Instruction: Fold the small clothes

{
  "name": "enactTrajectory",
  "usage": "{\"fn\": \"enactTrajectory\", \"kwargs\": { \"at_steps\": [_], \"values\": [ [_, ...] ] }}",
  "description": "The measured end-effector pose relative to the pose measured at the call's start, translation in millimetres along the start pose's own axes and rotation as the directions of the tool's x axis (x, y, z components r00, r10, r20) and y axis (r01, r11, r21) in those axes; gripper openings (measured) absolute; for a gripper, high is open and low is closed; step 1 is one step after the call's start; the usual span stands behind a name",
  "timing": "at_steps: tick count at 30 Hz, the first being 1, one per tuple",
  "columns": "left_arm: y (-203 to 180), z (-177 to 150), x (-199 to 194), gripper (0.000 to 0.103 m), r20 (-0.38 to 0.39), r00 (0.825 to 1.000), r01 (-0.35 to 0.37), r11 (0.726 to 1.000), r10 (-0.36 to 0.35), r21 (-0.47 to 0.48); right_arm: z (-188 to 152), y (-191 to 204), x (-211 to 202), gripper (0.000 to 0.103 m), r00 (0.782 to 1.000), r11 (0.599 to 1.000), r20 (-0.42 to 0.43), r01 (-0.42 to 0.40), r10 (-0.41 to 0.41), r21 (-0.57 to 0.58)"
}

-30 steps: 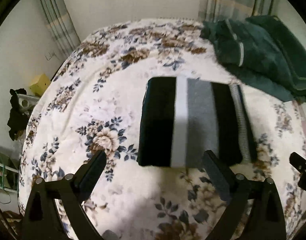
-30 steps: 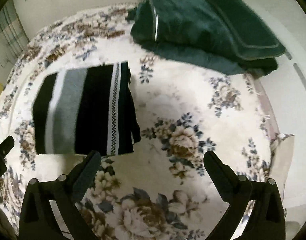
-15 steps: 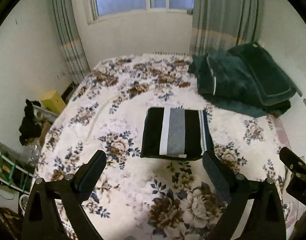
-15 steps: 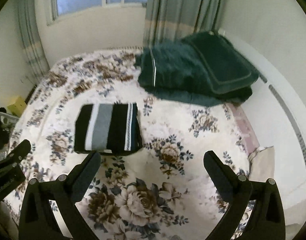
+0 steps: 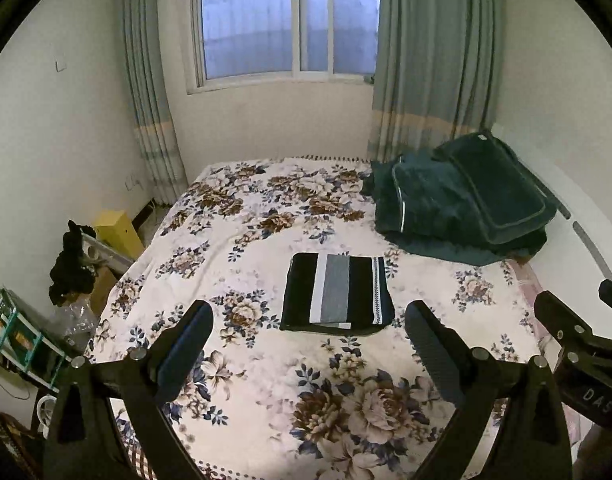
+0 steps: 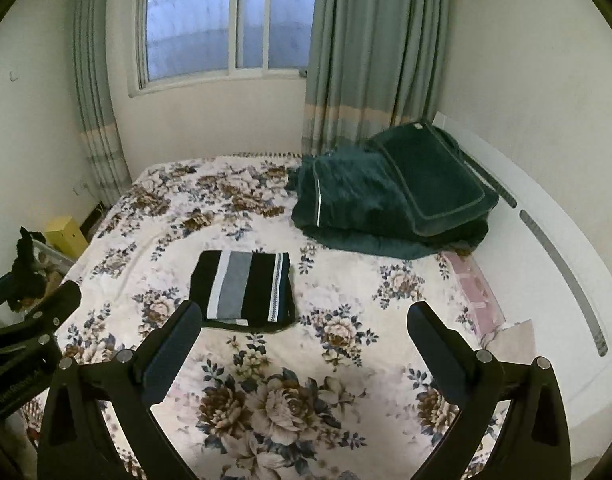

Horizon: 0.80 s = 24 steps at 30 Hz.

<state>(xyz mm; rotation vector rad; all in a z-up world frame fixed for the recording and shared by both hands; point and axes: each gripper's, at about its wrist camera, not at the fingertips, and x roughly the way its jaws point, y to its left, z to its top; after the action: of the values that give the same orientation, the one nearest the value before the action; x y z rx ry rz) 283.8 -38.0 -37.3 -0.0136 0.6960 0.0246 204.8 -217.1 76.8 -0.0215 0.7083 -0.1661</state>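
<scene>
The floral-printed bed (image 5: pixel 266 360) fills both views, and more of the room shows than a second ago: both tools have drawn back and risen. The heaped dark green plush blanket (image 5: pixel 461 204) lies beyond the garment toward the headboard, well apart. The black, grey and white striped folded garment (image 5: pixel 337 295) rests flat mid-bed, squared, untouched. The left hand-held gripper (image 5: pixel 306 334) and right hand-held gripper (image 6: pixel 304 330) hang wide apart, empty, near the garment's front edge. Judgement: this fold appears complete. Nothing obstructs the garment.
</scene>
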Motion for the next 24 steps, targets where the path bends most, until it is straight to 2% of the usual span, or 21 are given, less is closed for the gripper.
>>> {"fn": "enactTrajectory", "kwargs": {
  "at_steps": [9, 24],
  "values": [
    [1.7, -5.2, -38.1, 0.098, 0.043, 0.999, 0.0, 1.0, 0.0, 0.004, 3.4, -9.4, -53.3, 0.103, 0.998, 1.0, 0.057, -0.01, 0.01, 0.0],
    [5.5, -8.8, -51.1, 0.099, 0.058, 0.998, -0.013, 1.0, 0.014, -0.01, 9.8, -15.2, -62.0, 0.103, 0.996, 0.999, 0.074, -0.038, 0.038, -0.005]
  ]
}}
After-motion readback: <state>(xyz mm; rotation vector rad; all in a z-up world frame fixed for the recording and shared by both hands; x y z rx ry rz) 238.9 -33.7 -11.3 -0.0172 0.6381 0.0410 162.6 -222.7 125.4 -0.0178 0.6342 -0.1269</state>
